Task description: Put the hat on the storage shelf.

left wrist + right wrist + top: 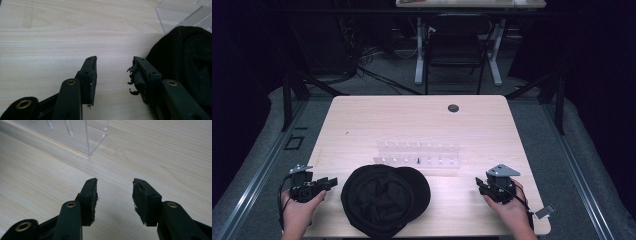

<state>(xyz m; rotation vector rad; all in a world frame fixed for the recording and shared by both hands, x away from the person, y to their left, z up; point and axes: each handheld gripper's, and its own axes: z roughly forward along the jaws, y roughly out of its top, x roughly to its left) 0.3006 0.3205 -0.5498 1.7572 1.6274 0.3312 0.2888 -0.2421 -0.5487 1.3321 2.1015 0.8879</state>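
Item: black cap (384, 199) on surface (362, 125); my left tongs (331, 182) and right tongs (479, 185) gaped, empty; I feared snagging the clear rack (417, 159)

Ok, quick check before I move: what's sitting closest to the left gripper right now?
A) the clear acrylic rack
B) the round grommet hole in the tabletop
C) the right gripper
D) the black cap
D. In the high view the black cap lies just beside the left gripper, and the left gripper view shows its dark fabric right next to one jaw; the clear rack sits farther back.
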